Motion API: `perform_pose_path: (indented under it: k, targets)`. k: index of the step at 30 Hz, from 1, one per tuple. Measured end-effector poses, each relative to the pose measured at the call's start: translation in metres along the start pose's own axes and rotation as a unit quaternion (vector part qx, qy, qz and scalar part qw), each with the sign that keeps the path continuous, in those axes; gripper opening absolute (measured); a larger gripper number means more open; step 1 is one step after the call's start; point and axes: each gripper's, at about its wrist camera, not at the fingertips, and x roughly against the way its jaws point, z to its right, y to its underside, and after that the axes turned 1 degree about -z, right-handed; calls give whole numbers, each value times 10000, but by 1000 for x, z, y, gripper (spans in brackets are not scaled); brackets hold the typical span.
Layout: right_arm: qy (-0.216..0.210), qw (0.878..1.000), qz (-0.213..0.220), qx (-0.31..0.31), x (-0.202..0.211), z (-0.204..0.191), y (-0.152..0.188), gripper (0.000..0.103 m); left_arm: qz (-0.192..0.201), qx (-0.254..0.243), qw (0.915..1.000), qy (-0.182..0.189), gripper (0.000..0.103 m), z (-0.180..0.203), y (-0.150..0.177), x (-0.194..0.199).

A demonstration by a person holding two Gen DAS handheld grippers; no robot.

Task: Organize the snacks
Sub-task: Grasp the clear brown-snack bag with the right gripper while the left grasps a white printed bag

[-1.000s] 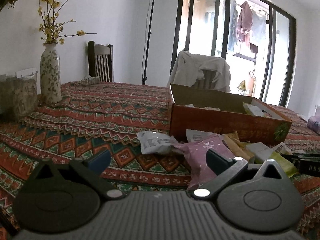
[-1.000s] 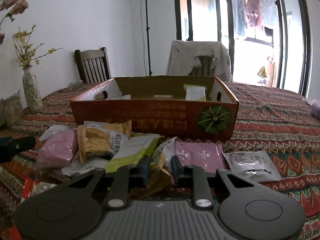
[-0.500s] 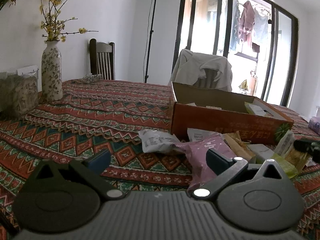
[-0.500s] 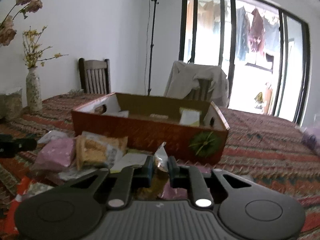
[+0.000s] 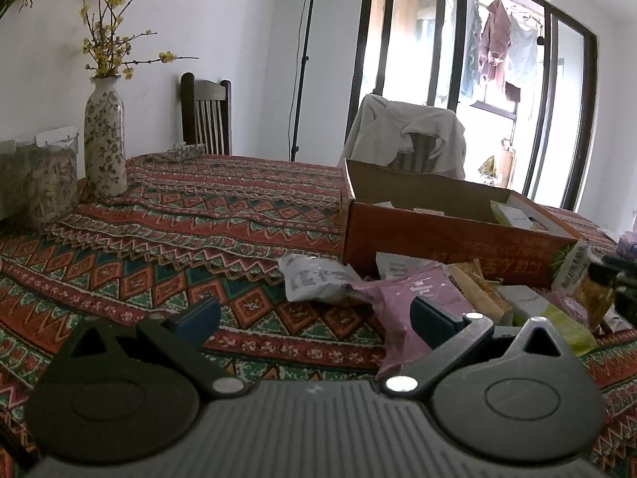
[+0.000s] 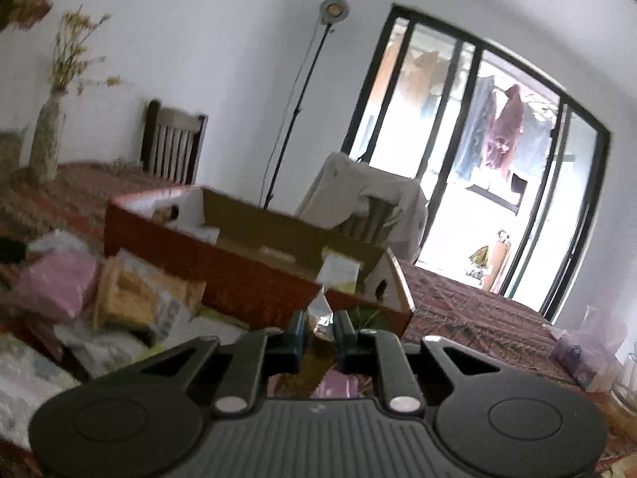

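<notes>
My right gripper [image 6: 321, 328] is shut on a clear snack packet [image 6: 320, 314] with golden pieces, lifted in front of the orange cardboard box [image 6: 223, 267]. The left wrist view shows that packet [image 5: 585, 279] at the far right, held by the right gripper's dark fingers [image 5: 605, 273] beside the box [image 5: 450, 247]. My left gripper [image 5: 314, 314] hangs open over the patterned tablecloth [image 5: 179, 239], nothing between its fingers. A pile of snack packets lies before the box: a pink one [image 5: 414, 298], a white one [image 5: 318, 279], a green-white one [image 5: 545, 310].
A flowered vase [image 5: 104, 135] and a jar [image 5: 40, 183] stand at the table's far left. Two chairs [image 5: 205, 117] are behind the table, one draped with cloth [image 5: 406, 135]. A lamp stand [image 5: 302, 59] and glass doors are behind. A pink bag [image 6: 585, 342] lies at the right.
The right gripper closed on the snack packet, lifted it off the pile and rolled, tilting its view. The packet now shows at the right of the left wrist view. The left gripper stayed still.
</notes>
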Motion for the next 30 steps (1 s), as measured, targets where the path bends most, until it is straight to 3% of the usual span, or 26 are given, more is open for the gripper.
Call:
perform_pose_path:
  k: [12,16,23,30]
  targets:
    - [-508,9964,-420,-539,-16,14,5,16,-26,6,10000,-32,103,0,0,-2]
    - [-531,9952,-382,-727,-16,20,7,14,-73,22,9999,-69,103,0,-1,-3]
    - [-456,9927,-213,-1095,-11,31,10,14,-536,214,9981,-234,103,-6,-12,-18]
    - [-418,9889,-255,-1400,-14,41,12,14,-767,241,9955,-502,103,-4,-47,-42]
